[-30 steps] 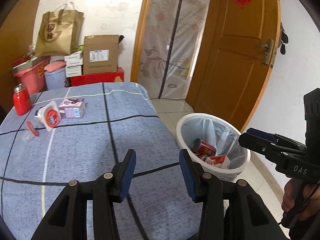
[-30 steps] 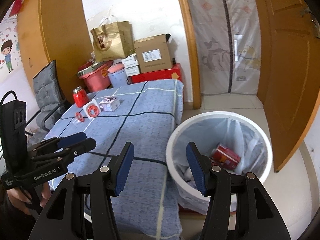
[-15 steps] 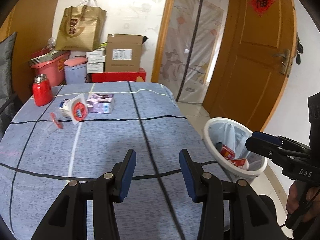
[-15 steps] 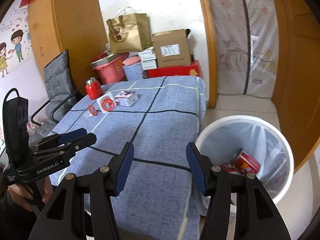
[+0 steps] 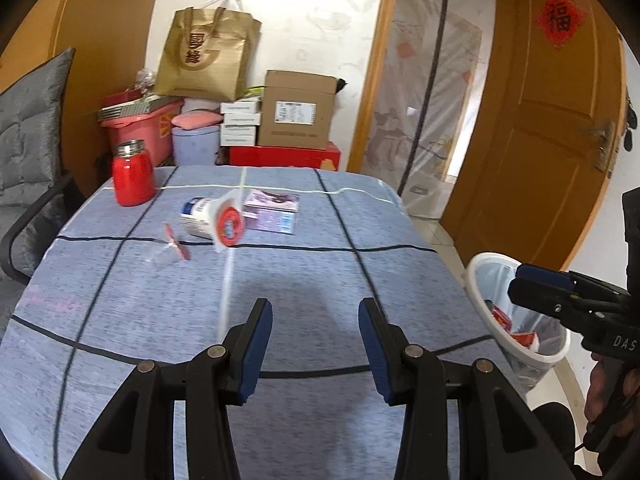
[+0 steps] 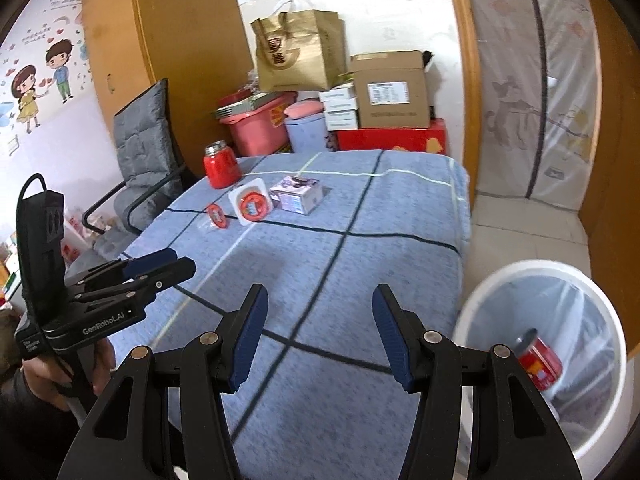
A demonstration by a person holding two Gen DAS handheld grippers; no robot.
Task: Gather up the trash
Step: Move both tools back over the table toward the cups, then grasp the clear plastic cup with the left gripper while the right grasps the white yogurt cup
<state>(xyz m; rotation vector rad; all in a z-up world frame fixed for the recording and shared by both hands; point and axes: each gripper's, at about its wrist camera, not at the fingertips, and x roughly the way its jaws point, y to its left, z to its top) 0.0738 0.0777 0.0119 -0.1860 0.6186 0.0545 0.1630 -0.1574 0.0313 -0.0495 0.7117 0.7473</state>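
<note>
Trash on the worktop: a tipped yogurt cup point(image 5: 208, 220) with its red-printed lid peeled up, a small lilac carton point(image 5: 272, 210) just beside it, and a clear wrapper with a red tab point(image 5: 172, 246) are lying together in the upper middle of the left wrist view, none of them touched yet.

Change: both views are swinging off the bin and onto the blue checked cloth; the bin point(image 5: 520, 320), which was sitting centre right a second ago, is now sliding to the right edge of the left wrist frame and the lower right corner of the right wrist frame (the cup cluster is drifting toward centre in turn).

Bin contents: a red can point(image 6: 538, 364) and some red-and-white packaging are already lying in the liner.

Left gripper point(image 5: 316, 340): its jaws are standing wide with nothing between them, hovering over bare cloth at lower centre, well short of the cup.

Right gripper point(image 6: 320, 340): likewise wide and empty, hanging over the near edge of the worktop point(image 6: 400, 280), bin just to its right.

Meaning for the task: a drop-off looks finished and the person is turning back for another piece; three items seem to be remaining.

Bystander: the red jar point(image 5: 132, 178) in the upper left is probably staying (it looks full and capped).
</note>
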